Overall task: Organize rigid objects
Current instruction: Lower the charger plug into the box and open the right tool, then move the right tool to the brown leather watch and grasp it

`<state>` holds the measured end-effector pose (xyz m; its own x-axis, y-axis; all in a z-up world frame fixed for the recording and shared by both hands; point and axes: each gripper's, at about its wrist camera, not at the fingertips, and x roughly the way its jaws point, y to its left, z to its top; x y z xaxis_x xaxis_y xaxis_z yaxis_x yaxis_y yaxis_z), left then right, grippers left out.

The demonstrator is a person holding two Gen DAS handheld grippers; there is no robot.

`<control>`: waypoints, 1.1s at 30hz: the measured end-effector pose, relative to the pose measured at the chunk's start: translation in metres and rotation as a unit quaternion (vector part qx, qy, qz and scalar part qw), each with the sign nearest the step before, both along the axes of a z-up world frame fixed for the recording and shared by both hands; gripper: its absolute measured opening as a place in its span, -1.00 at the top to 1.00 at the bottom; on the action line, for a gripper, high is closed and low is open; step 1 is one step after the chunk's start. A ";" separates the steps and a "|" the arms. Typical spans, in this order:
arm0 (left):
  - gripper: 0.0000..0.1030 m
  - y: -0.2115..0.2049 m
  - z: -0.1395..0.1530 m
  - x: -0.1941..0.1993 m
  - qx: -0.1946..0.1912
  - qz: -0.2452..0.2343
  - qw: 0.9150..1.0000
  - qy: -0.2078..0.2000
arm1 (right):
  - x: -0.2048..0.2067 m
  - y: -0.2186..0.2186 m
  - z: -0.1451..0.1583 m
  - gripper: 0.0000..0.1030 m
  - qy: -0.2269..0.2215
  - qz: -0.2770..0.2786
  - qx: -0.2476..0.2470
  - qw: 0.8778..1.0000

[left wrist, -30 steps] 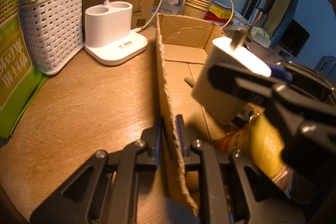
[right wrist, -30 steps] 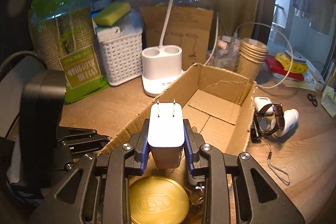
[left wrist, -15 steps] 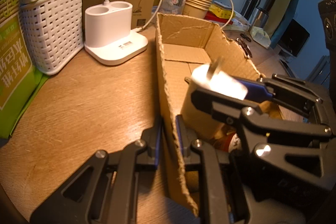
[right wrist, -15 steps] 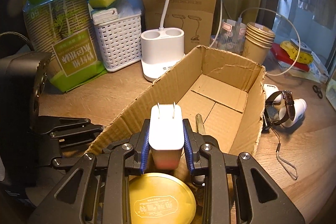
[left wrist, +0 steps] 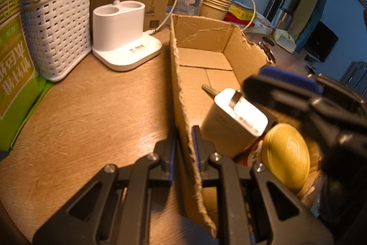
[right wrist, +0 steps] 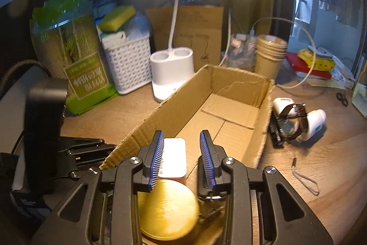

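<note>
With the left gripper (left wrist: pixel 184 148) pinching the cardboard box (left wrist: pixel 201 38) wall, the right gripper (right wrist: pixel 181 157) (jaws opening) seemingly frees the white charger (right wrist: pixel 173 157); lift straight up, clear of the gold lid (right wrist: pixel 167 208).

The white plug adapter (left wrist: pixel 234 123) lies tilted inside the open cardboard box (left wrist: pixel 201 38), near the box's close end, its metal prongs pointing up and away; it leans against a jar with a round gold lid (right wrist: pixel 167 208) beside it. The box is brown corrugated card with torn, ragged top edges (no flaps standing), long and narrow, resting on the wooden table (left wrist: pixel 91 111). Its far half is bare floor.
</note>
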<state>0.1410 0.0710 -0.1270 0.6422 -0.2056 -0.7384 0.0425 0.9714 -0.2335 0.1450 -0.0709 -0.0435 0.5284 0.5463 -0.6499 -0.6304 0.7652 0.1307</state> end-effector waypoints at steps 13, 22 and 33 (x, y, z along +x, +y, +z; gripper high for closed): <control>0.73 0.000 0.000 0.000 0.000 0.000 1.000 0.000 | 0.023 -0.072 0.001 0.03 -0.006 -0.110 0.022 0.994; 0.73 0.000 0.000 0.000 0.000 0.000 1.000 0.000 | 0.034 -0.100 -0.012 0.03 -0.001 -0.160 0.012 0.987; 0.73 0.000 0.000 0.000 0.000 0.000 1.000 0.000 | 0.054 -0.110 -0.029 0.03 -0.002 -0.185 -0.012 0.983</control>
<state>0.1410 0.0711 -0.1268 0.6421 -0.2054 -0.7386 0.0426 0.9715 -0.2331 0.1994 -0.1808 -0.0725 0.6905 0.3003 -0.6580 -0.3085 0.9451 0.1075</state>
